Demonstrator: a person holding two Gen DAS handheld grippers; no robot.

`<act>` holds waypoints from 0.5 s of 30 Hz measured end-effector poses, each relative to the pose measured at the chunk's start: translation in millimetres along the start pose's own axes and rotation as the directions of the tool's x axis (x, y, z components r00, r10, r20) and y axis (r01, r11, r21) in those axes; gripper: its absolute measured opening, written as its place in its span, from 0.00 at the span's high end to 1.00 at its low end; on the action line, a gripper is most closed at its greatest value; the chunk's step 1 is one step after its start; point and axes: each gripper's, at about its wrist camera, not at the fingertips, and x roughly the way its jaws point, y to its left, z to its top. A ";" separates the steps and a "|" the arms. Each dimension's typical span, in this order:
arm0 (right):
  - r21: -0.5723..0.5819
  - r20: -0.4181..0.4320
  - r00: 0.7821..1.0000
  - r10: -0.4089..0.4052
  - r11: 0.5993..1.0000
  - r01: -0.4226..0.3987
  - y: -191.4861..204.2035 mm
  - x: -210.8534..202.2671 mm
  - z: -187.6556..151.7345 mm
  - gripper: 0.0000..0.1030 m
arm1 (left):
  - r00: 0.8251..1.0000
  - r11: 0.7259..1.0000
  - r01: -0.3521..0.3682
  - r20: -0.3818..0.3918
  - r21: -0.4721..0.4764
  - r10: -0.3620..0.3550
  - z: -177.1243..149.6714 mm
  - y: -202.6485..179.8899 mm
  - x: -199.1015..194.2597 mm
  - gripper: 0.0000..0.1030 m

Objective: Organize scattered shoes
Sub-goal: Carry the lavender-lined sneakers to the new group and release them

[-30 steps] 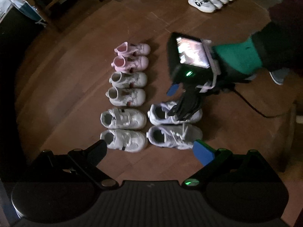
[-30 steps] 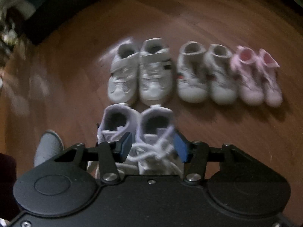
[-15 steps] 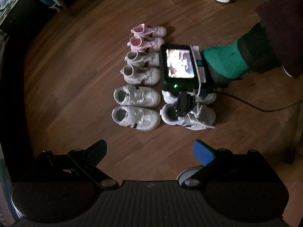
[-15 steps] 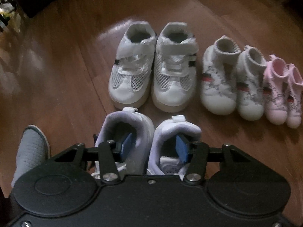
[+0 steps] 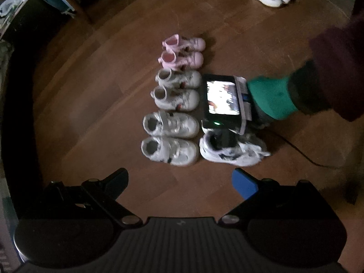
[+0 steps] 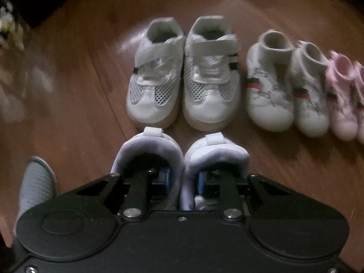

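I am reaching my right gripper (image 6: 183, 179) down into the lavender sneakers (image 6: 182, 150), one finger inside each shoe, and its jaws have just been closing, so the blue pads are now pinching the two inner walls together between them. The pair is sitting on the wooden floor (image 6: 75, 104) just in front of the white strap sneakers (image 6: 184, 72). My left gripper (image 5: 179, 182) is hanging wide and empty above the floor, near the shoe rows.
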 end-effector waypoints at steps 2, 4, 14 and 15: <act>0.077 0.061 0.998 0.015 0.997 -0.019 -10.9 -18.4 -11.3 0.80 | 1.000 1.000 -0.004 0.010 0.013 0.004 9.5 -1.5 -2.1 0.05; 0.145 0.106 0.994 0.028 0.989 -0.043 -24.5 -34.8 -20.0 0.80 | 1.000 0.999 -0.010 0.014 0.031 0.009 20.0 -4.1 -2.2 0.05; 0.351 0.166 0.978 -0.124 0.935 0.059 -146.0 -130.9 -91.3 0.80 | 0.998 0.991 -0.025 0.054 0.134 0.018 86.9 -26.6 -1.8 0.05; 0.370 0.160 0.976 -0.151 0.925 0.083 -159.7 -138.5 -102.7 0.80 | 0.998 0.990 -0.027 0.060 0.141 0.019 92.6 -28.9 -2.2 0.05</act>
